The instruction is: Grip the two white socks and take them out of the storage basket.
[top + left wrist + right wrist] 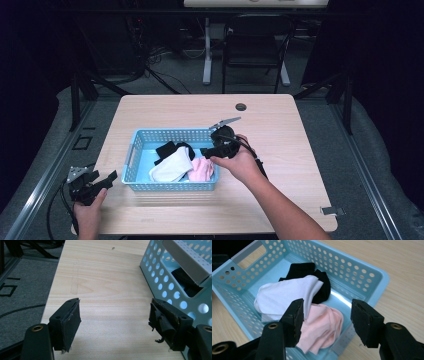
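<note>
High view showed a pale wooden table (280,125) with a light blue perforated basket (170,135) set toward its left edge, nearer the front edge than the back. Inside the basket lay three socks: a black sock (167,148) toward the back wall, a white sock (172,167) in the middle, and a pink sock (202,169) against the front right corner of the basket. The white sock overlapped the black one, and the pink sock touched the white one.

The right gripper (206,151) hung over the right end of the basket, held in the person's right hand (240,161), which reached in from the table's front edge. Right gripper view looked down between that gripper's (327,320) jaws, which stood spread wide with nothing between them; the pink sock (322,327) lay directly below the gap, with the white sock (284,297) and black sock (312,275) farther along the basket (362,272) floor. Whether the jaws touched the fabric could not be told.

The left gripper (107,180) sat at the table's front left corner, just beside the basket's left end, in the person's left hand (90,212). Left gripper view showed its (115,317) jaws spread apart over bare wood, holding nothing, with the basket (162,282) wall close to the far jaw.
</note>
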